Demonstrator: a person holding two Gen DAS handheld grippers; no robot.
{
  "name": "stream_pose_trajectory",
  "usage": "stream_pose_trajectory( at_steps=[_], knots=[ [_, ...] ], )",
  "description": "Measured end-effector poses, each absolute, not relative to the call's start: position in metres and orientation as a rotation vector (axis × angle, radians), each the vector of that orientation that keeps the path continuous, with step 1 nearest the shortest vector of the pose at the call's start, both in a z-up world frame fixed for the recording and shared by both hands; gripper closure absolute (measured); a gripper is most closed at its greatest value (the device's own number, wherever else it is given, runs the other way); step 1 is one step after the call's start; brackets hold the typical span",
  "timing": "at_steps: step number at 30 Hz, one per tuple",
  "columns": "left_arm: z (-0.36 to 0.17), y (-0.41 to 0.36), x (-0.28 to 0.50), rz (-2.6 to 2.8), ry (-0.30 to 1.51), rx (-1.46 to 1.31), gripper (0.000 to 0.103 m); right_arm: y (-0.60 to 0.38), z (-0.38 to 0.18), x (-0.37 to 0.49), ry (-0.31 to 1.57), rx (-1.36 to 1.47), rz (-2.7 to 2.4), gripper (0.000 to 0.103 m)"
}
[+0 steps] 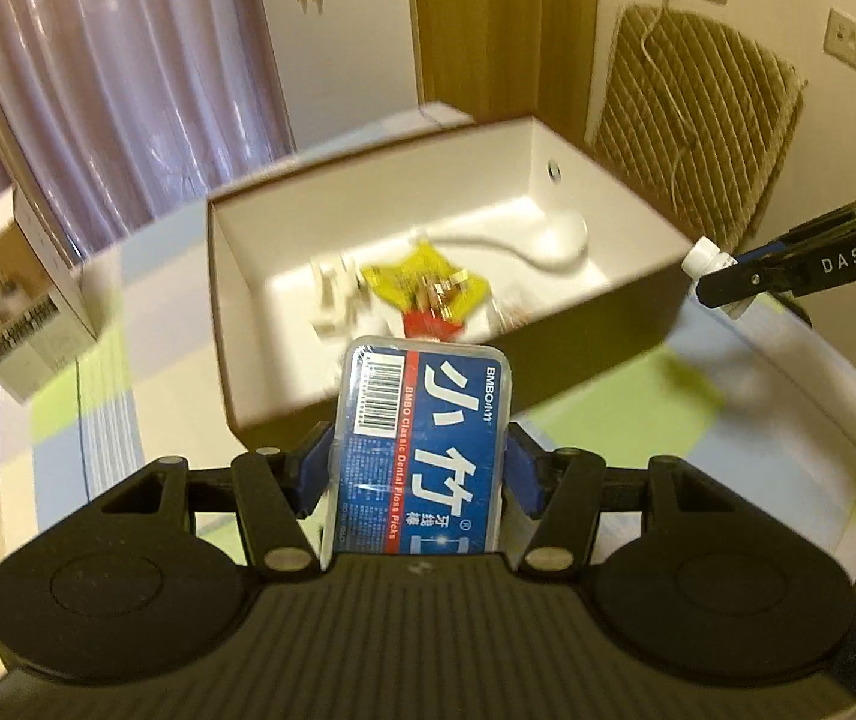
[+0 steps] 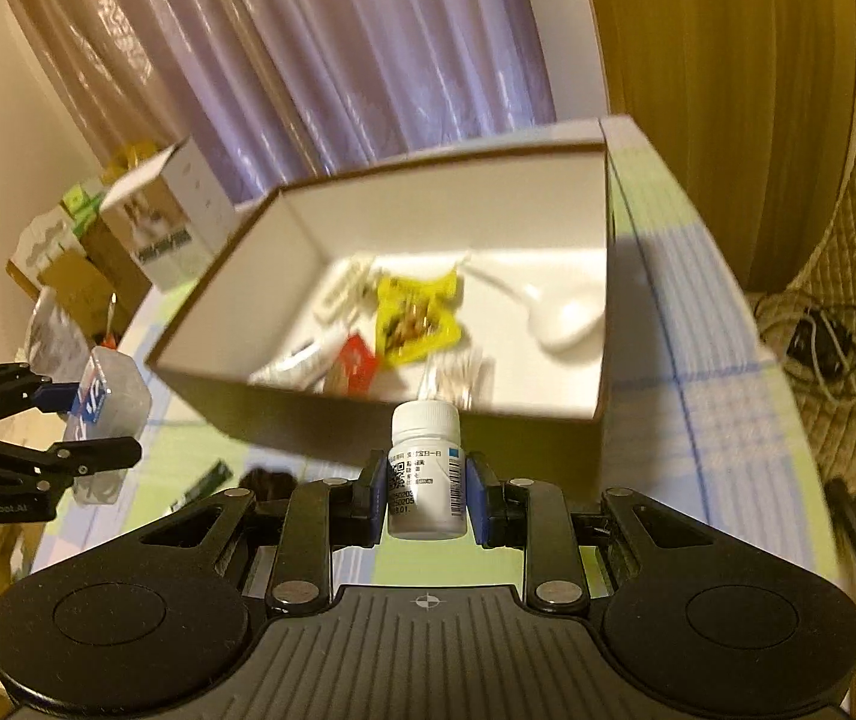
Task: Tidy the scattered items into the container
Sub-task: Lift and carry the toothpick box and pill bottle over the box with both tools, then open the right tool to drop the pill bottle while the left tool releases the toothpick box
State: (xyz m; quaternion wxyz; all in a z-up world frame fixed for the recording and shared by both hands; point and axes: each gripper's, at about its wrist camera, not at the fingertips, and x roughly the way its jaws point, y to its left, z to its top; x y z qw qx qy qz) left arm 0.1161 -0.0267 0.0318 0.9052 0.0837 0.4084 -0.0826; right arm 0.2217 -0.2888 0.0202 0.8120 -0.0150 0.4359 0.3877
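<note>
Left hand-held gripper (image 1: 419, 468) is closed on the floss box (image 1: 422, 450), which I hold flat, with its long axis pointing forward at the near wall of the container (image 1: 368, 384). Its front end already reaches over the rim. Right hand-held gripper (image 2: 425, 495) clamps the pill bottle (image 2: 426, 474) upright, cap up, just short of the near wall. I judge the left is nearer to the drop; both must go forward, then open.

Both wrist views look forward and down, close above the desk (image 1: 637, 396), sharing the open white cardboard box (image 1: 368, 204) (image 2: 439, 192) from opposite near corners.
</note>
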Motion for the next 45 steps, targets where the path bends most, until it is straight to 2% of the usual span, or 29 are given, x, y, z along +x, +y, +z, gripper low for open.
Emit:
stream_pose_trajectory(
  at_steps=[9, 15, 24, 34, 45],
  knots=[
    [0.064, -0.017, 0.157, -0.175, 0.782, 0.223, 0.048, -0.275, 0.052, 0.265, 0.846, -0.106, 0.896, 0.073],
    [0.074, -0.018, 0.197, -0.209, 0.772, 0.253, 0.048, -0.252, 0.048, 0.299, 0.855, -0.22, 0.932, 0.073],
    [0.048, -0.031, 0.249, -0.306, 0.858, 0.242, 0.048, -0.208, 0.008, 0.325, 0.961, -0.498, 1.021, 0.073],
    [0.009, -0.038, 0.272, -0.364, 0.96, 0.251, 0.048, -0.189, -0.034, 0.333, 1.076, -0.722, 1.065, 0.073],
    [-0.009, -0.044, 0.283, -0.399, 1.002, 0.241, 0.048, -0.174, -0.043, 0.337, 1.072, -0.882, 1.096, 0.073]
  ],
)
